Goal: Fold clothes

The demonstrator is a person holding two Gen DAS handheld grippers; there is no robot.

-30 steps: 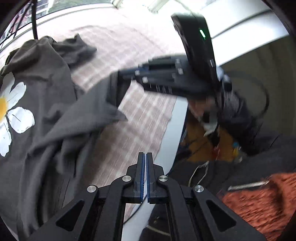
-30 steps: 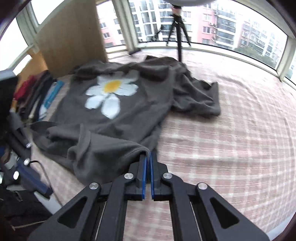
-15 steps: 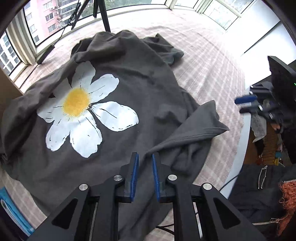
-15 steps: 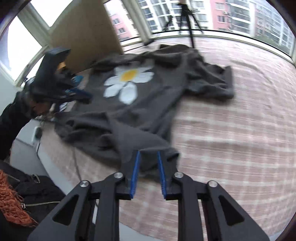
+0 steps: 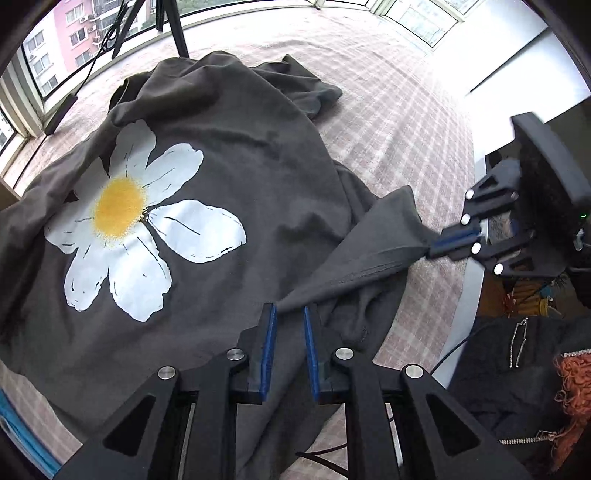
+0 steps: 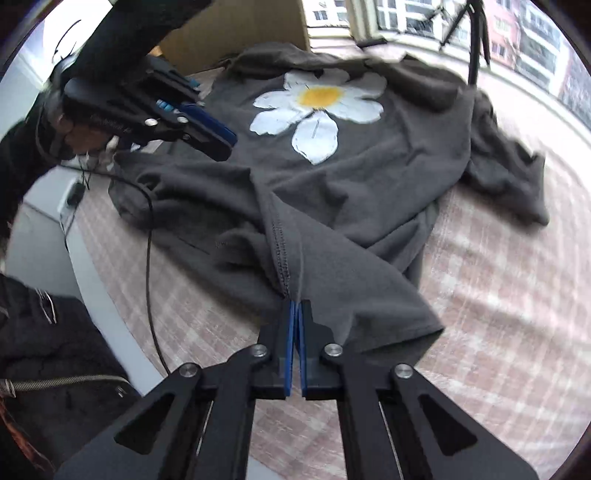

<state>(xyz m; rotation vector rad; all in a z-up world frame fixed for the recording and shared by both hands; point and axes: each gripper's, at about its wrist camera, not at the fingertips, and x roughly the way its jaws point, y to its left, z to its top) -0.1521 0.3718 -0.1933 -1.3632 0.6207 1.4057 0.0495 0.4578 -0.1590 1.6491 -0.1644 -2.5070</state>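
A dark grey T-shirt (image 5: 229,177) with a white and yellow daisy print (image 5: 122,210) lies spread on a pink plaid cover (image 5: 406,122). My left gripper (image 5: 289,314) stands open just over the shirt's near part, and a taut ridge of cloth ends at its fingertips. My right gripper (image 6: 295,314) is shut on the stitched hem of the shirt (image 6: 369,177) and holds it lifted. In the left wrist view the right gripper (image 5: 439,245) pulls that corner out to the right. The left gripper (image 6: 221,142) hovers at upper left in the right wrist view.
A tripod (image 5: 173,26) stands by the windows at the far side. A black cable (image 6: 147,258) runs over the cover near its white edge (image 5: 469,306). A black zipped jacket (image 5: 517,369) and an orange knit lie beyond that edge. A wooden panel (image 6: 236,29) stands behind the shirt.
My left gripper swung over the shirt and opened. My right gripper opened briefly, then shut on the hem and pulled it up and outward, drawing the cloth taut.
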